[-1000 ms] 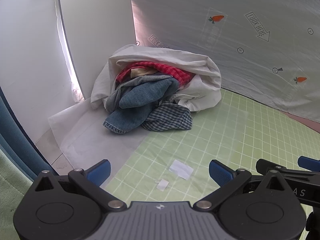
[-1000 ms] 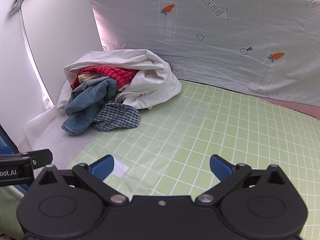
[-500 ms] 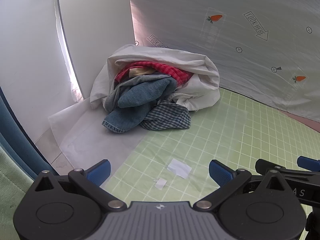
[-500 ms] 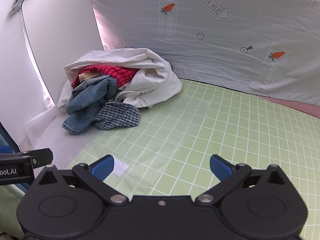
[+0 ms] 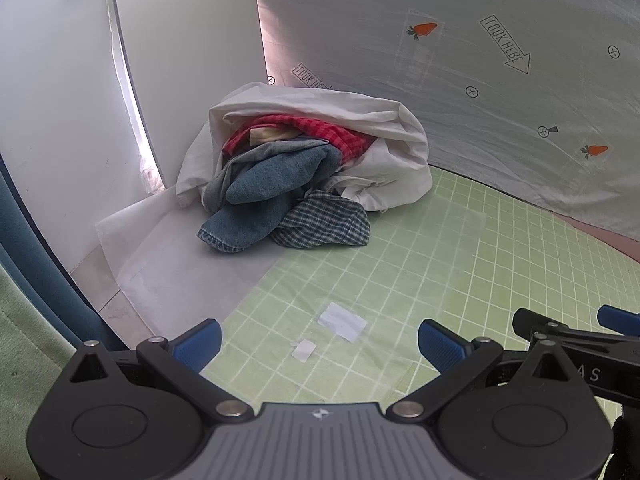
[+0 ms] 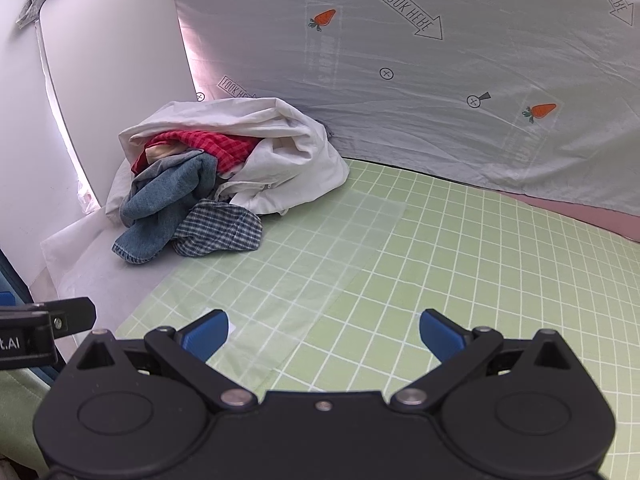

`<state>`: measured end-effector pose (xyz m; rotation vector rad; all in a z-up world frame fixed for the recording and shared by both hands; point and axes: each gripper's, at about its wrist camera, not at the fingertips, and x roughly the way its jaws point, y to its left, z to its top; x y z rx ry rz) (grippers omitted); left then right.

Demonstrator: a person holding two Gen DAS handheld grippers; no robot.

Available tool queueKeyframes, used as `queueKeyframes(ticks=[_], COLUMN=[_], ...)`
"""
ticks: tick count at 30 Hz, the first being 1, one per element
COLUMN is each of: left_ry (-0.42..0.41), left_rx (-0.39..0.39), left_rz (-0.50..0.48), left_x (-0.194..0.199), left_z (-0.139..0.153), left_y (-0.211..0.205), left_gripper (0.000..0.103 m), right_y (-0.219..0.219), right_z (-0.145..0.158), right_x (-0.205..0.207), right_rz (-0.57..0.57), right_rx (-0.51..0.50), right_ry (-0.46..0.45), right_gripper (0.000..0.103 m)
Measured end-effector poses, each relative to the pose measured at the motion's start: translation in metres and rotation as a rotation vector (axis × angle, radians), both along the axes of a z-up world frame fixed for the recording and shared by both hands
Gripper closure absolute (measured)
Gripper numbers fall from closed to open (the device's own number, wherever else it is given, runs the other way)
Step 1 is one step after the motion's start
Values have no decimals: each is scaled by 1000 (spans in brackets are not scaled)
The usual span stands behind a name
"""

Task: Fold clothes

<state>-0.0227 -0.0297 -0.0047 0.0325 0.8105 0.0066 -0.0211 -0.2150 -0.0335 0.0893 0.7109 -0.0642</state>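
Grippers (image 5: 318,344) (image 6: 322,338) both gaping wide and empty, creeping slightly closer toward the crumpled clothes pile (image 5: 304,172) heaped unfolded at eleven o'clock on the green mat (image 6: 460,280), nothing being grasped.

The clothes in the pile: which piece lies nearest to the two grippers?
The dark checked garment, at the pile's front edge on the green grid mat. The denim piece lies beside it on white paper; the red checked one sits higher, behind.
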Motion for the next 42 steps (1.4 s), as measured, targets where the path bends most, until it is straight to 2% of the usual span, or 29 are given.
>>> queueKeyframes(ticks=[6,12,19,25,30,34,38,42], left_ry=[35,86,95,83,76,85,119,95], left_rx=[13,14,9,-1,-79,-194,-298,-395], left_rz=[34,50,121,181,216,252,297,323], left_x=[2,32,119,212,293,346,387,410], left_z=[-7,-16,-13,-9,-7,-14,-29,-37], left_y=[-10,-5,37,82,112,131,146,161], left_gripper=[0,0,1,5,9,10,12,13], right_y=[-16,-30,-23,-2,14,23,28,33], right_z=[-5,-15,-21,-18,-18,-25,-39,-57], right_x=[2,26,92,180,261,315,359,388], right_rz=[15,35,56,21,-14,-33,-44,-25], right_rx=[-25,-41,-84,-108,-118,-142,-202,-282], right_ry=[19,53,61,27,9,19,57,95], right_gripper=[0,0,0,1,5,11,18,30])
